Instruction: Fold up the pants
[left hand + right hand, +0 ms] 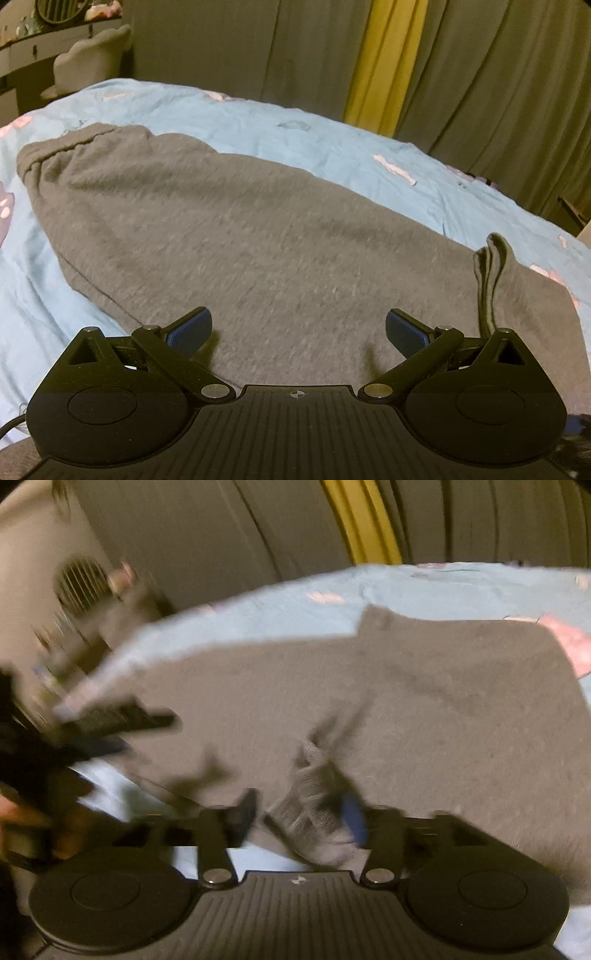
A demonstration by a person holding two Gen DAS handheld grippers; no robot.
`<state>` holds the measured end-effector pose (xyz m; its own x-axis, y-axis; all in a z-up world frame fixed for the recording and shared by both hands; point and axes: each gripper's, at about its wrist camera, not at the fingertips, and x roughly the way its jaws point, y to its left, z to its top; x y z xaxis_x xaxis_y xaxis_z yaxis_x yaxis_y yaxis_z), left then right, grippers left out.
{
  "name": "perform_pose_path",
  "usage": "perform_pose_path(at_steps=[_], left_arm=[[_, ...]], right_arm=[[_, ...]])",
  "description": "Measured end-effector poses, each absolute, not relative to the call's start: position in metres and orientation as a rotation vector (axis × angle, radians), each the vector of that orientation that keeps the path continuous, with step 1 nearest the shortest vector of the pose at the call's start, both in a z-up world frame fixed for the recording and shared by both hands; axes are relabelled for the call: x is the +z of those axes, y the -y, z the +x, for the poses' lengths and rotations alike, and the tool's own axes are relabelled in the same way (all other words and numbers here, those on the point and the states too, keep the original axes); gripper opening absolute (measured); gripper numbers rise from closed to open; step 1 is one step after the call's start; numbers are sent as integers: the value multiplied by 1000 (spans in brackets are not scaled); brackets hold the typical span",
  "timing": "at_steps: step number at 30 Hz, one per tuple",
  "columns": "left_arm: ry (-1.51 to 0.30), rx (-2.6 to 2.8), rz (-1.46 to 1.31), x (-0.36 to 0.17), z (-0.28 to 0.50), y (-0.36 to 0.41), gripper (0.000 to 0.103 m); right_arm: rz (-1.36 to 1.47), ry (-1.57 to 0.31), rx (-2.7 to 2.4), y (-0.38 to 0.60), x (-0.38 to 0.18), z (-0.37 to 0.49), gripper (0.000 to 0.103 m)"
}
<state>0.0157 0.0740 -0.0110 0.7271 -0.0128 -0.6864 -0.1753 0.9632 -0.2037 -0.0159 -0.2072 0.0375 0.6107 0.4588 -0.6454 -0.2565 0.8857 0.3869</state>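
Grey sweatpants lie spread on a light blue bed sheet, with the gathered waistband at the far left. My left gripper hovers over the near part of the cloth, open, with nothing between its fingers. At the right a narrow fold of grey fabric stands up. The right wrist view is blurred: my right gripper is open, and a ribbed grey cuff lies loosely between its fingers, close to the blue pad. The pants stretch beyond it. A blurred black gripper shows at the left.
Grey curtains with a yellow strip hang behind the bed. A pale upholstered chair and a dresser stand at the far left. A fan grille and a person's hand appear in the right wrist view.
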Motion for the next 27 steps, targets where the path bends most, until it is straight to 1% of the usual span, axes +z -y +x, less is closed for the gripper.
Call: perform_pose_path(at_steps=[1,2,3,5,7,9,13,18,20,22,23,24,25,26,27], left_arm=[[-740,65,-268,-9,14,-73,103],[-734,34,-271,-8,12,-72,103],[-729,-12,-274,-6,11,-68,103],[-750,-118,-286,-3,10,-56,103],[-801,-208,-316,-3,14,-39,103],[-847,-289,-358,-3,20,-22,103],[-928,-375,-440,-6,33,3,103],[-1061,-414,-502,-29,51,25,102],[-1090,-439,-556,-36,53,29,95],[-1098,-469,-552,-39,57,34,82],[-1096,-476,-529,-39,57,38,79],[-1092,-477,-504,-40,57,42,74],[-1088,-488,-481,-40,56,45,62],[-1087,-498,-456,-41,56,49,55],[-1090,-498,-443,-42,56,51,42]], right_arm=[[327,-778,411,220,42,-21,77],[399,-740,371,237,46,-27,92],[472,-717,312,254,48,-32,97],[670,-706,178,295,45,-42,97],[918,-746,94,333,33,-54,97],[1037,-754,74,352,25,-66,97],[989,-820,31,352,21,-74,98],[970,-810,30,349,14,-65,98],[1010,-771,25,351,10,-65,98],[1030,-780,-15,357,5,-66,98],[1042,-778,-31,359,2,-66,97],[1062,-768,-25,362,2,-69,97],[1075,-761,2,362,3,-68,97],[1074,-757,21,361,4,-68,97],[1066,-753,39,360,6,-68,97]])
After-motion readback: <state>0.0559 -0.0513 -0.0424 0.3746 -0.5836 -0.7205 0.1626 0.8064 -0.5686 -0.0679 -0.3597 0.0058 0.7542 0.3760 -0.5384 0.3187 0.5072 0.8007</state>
